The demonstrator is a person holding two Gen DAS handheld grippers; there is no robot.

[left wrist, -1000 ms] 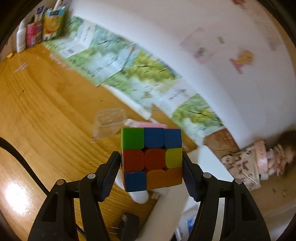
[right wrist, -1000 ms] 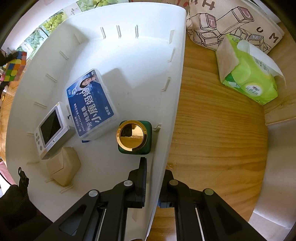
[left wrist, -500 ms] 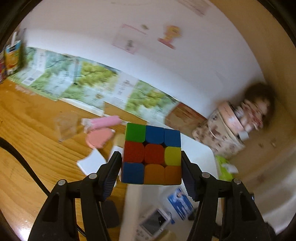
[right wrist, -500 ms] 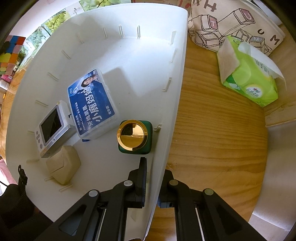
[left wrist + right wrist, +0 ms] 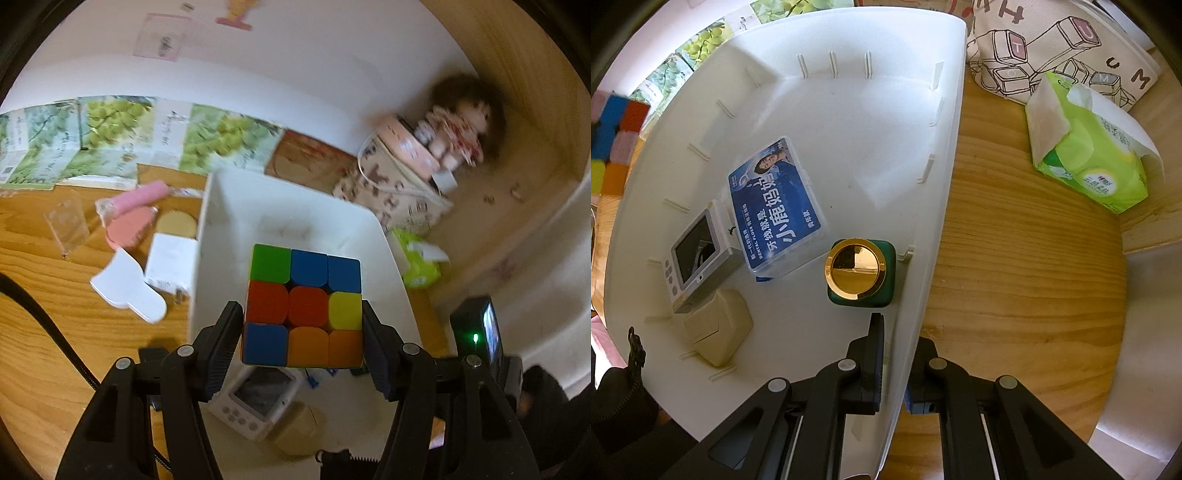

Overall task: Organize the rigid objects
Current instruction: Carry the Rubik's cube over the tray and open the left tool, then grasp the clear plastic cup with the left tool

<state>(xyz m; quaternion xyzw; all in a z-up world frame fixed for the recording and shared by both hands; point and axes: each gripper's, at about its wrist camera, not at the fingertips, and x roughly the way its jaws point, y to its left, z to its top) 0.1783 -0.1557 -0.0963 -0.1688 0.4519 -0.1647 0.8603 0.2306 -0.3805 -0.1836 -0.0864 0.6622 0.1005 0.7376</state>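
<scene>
Left hand-held gripper (image 5: 303, 334) clamps the cube (image 5: 304, 310), hovering over the white bin (image 5: 384, 236). Right hand-held gripper (image 5: 895, 363) pinches the bin's wall. Lower into the bare far half, clear of the floss box (image 5: 775, 206), then release.

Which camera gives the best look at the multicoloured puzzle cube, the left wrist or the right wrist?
The left wrist view. There the multicoloured puzzle cube fills the centre, one full face sharp, clamped in the left gripper above the white plastic bin. The right wrist view catches only a blurred part of it at the left edge.
</scene>
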